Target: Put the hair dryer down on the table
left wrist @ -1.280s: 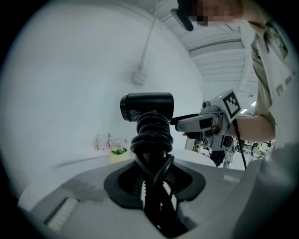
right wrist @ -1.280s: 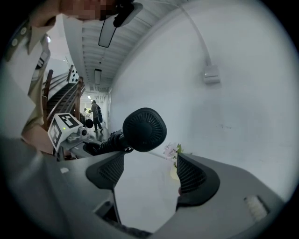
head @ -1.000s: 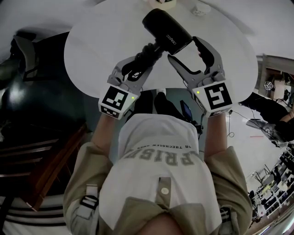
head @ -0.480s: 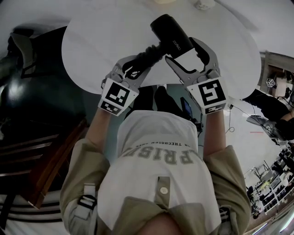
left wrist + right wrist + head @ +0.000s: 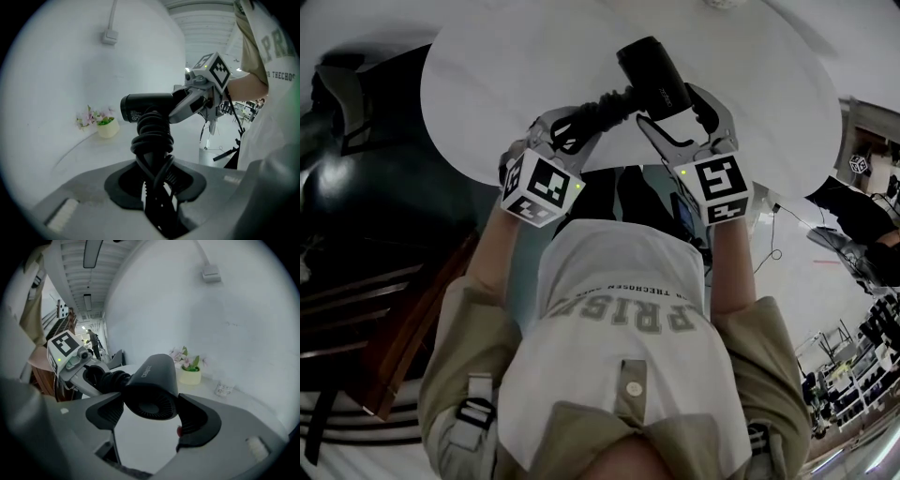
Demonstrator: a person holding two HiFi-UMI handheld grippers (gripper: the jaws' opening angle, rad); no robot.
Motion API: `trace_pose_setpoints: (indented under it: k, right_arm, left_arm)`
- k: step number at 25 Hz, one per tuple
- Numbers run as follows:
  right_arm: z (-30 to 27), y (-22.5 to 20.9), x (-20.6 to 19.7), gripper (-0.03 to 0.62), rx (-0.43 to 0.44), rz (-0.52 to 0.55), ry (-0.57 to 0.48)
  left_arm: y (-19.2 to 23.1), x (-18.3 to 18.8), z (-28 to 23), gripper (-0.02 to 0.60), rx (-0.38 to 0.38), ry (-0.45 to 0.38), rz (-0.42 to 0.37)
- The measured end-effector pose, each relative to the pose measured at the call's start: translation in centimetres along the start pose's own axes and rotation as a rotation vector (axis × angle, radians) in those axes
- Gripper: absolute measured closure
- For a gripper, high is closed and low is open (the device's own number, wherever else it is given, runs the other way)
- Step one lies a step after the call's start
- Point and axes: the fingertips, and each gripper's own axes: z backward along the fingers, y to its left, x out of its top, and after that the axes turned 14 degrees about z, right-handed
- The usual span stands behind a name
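Hair dryer (image 5: 654, 77) and both grippers have sunk toward the table's (image 5: 506, 75) near edge. Left gripper (image 5: 581, 127) pinches the cord-wrapped handle (image 5: 152, 136); right gripper (image 5: 684, 114) clamps the barrel (image 5: 152, 385). We're mid-lowering, not visibly landed. Next: touch down level, then release.

Shirt (image 5: 619, 281): large "PRIS…", smaller "THECHOS…" line beside it; hair dryer (image 5: 654, 77) barrel: white logo, not legible

Black hair dryer (image 5: 654, 77), its cord (image 5: 598, 107) coiled tight, held above the white table (image 5: 487, 84).

Hair dryer (image 5: 656, 77) underside hidden; perhaps touching table (image 5: 506, 84).
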Motion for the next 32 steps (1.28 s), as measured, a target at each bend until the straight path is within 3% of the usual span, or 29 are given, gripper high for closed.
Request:
trace_pose_setpoints:
  k: [11,32]
  right_arm:
    - [-1.9,0.6,-4.4,0.227,0.001,-0.112,0.064]
    - [-5.3,1.1,-9.5,0.232,0.063,-0.201,0.205]
  left_arm:
    - [0.9,-2.2,-2.3,0.450,-0.028,0.124,-0.089]
    - [1.8,-6.1,-6.1,0.449,-0.101,0.245,-0.052]
